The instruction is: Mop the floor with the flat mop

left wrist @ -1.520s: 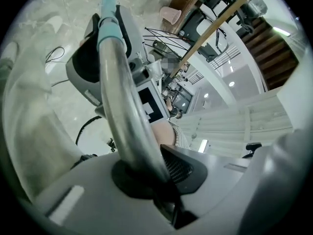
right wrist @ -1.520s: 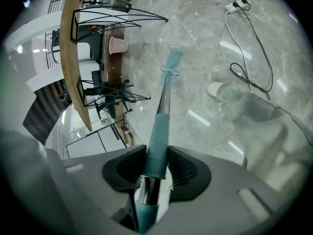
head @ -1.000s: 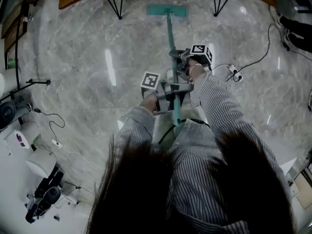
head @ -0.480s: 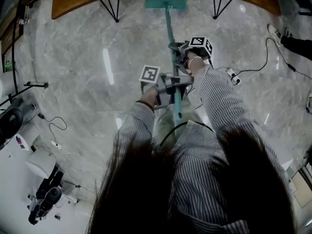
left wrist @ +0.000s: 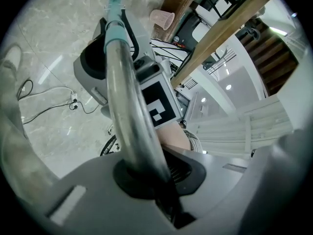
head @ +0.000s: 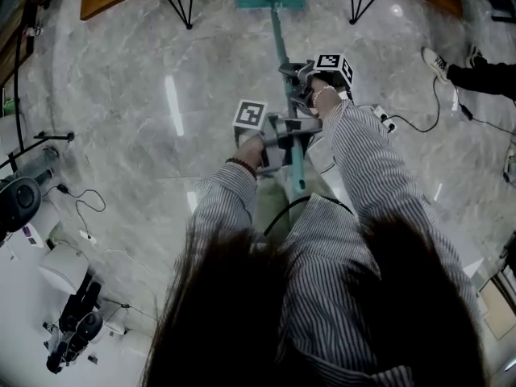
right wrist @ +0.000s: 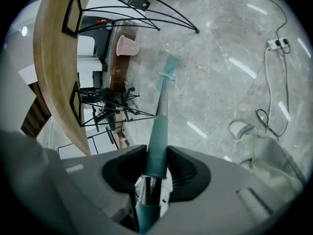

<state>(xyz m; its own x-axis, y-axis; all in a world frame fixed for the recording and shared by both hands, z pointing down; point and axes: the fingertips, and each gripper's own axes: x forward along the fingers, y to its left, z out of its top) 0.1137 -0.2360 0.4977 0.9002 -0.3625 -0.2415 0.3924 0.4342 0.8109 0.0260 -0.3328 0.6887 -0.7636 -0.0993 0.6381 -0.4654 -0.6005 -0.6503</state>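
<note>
In the head view the flat mop rests on the floor well ahead of the fingers, its long handle pointing straight away, seemingly mid-stroke with no telling how much is mopped; the left gripper view shows the left gripper clamped on the steel shaft, and the right gripper view shows the right gripper clamped on the teal sleeve.

Both arms reach toward 12 o'clock, the right gripper beyond the left gripper, each with jaws clamped on the mop handle.
</note>
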